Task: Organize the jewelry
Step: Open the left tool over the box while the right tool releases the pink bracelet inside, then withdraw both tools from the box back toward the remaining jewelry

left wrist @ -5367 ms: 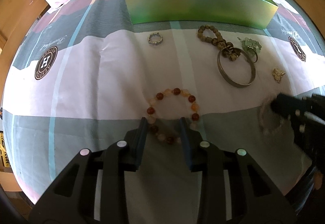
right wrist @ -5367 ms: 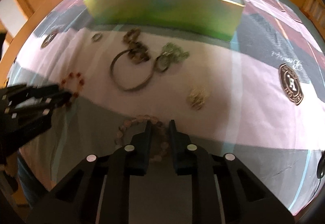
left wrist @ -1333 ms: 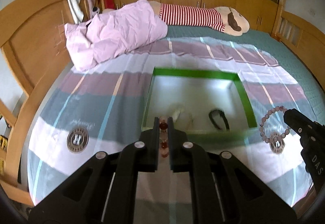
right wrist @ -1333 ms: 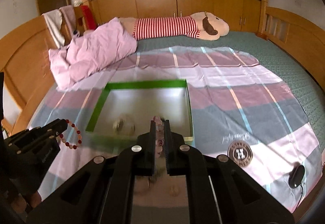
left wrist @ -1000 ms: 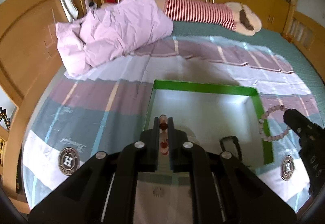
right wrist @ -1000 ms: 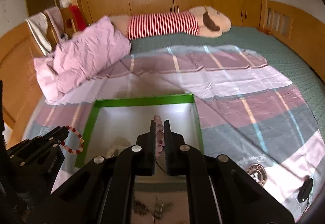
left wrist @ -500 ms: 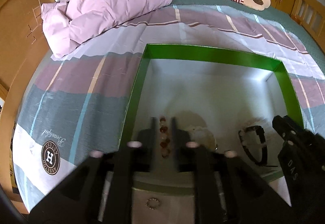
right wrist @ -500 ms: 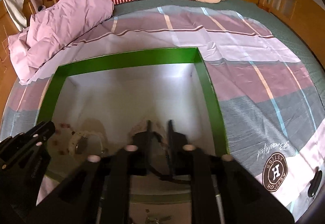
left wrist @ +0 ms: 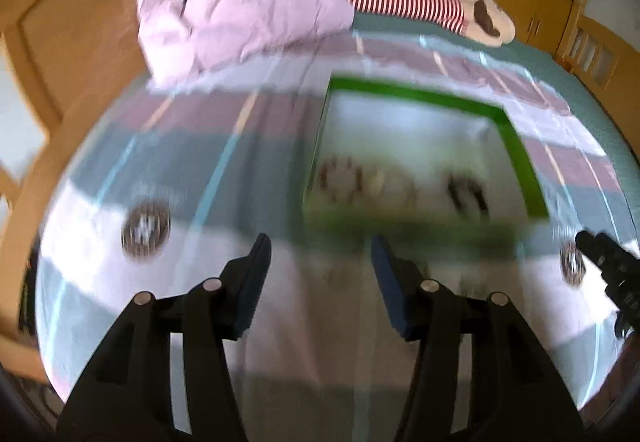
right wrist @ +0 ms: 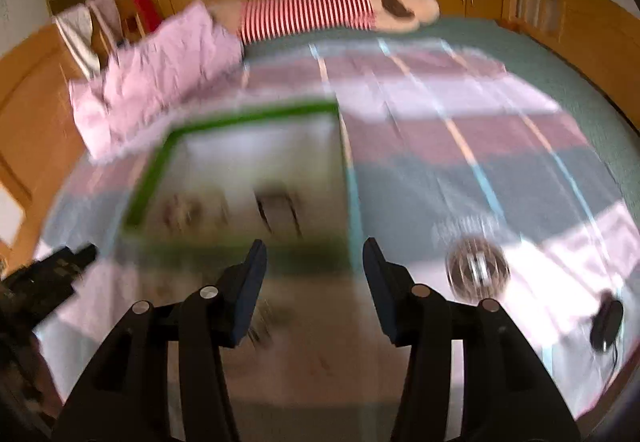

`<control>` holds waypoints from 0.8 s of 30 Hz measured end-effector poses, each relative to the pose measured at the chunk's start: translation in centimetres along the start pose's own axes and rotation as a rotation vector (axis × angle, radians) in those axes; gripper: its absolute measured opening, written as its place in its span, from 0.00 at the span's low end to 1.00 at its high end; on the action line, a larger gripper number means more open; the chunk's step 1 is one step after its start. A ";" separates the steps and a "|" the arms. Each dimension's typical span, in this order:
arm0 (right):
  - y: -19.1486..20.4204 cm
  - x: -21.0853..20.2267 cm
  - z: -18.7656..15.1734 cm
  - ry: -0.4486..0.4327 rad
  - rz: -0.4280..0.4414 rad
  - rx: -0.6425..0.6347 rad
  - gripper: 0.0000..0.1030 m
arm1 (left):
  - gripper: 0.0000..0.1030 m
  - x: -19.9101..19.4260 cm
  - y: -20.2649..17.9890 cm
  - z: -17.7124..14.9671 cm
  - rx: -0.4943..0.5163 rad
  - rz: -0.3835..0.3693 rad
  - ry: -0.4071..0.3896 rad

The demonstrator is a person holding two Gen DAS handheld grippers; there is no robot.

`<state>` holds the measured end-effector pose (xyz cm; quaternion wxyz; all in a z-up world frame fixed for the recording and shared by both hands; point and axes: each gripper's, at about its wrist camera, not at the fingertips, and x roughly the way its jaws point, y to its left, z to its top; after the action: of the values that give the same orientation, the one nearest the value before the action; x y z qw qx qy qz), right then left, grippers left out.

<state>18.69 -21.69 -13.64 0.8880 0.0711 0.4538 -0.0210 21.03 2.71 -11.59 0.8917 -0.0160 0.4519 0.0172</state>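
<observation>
Green rims mark the open box [left wrist: 520, 157], which sits on the striped bedsheet [left wrist: 248, 145] ahead of both tools, and both views are badly smeared by motion.

From the left wrist camera, the round logo print [left wrist: 146, 228] lies on the sheet ahead and to the left of the left gripper [left wrist: 321, 257]. That gripper has its two fingers spread wide with nothing between them, and it hangs above the sheet just short of the box's near wall. Inside the box, by the near wall, a blurred ring of dark red and pale beads, the beaded bracelet [left wrist: 342, 181], lies at the left; a pale, indistinct piece sits beside it, and a dark band [left wrist: 466, 191] lies further right. Small smudges on the sheet between the fingers and the box could be more jewelry, but I cannot tell. The tip of the right gripper [left wrist: 600, 248] shows at the far right edge.

From the right wrist camera, the left gripper's dark tip [right wrist: 60, 270] enters at the left edge. The box [right wrist: 148, 181] stands ahead and left of the right gripper [right wrist: 315, 257], whose fingers are likewise spread wide and empty. A blurred dark cluster [right wrist: 262, 322] lies on the sheet by the left finger. Another logo print [right wrist: 476, 268] and a small black object [right wrist: 606, 324] lie to the right.
</observation>
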 end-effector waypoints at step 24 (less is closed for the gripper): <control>-2.8 2.8 -5.1 0.132 -0.032 0.086 0.36 | 0.40 7.6 -6.8 -6.2 0.145 -0.015 0.217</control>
<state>15.97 -23.61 -19.11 0.8519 0.1034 0.5110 -0.0501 20.80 -4.27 -21.33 0.8366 0.0435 0.5456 -0.0239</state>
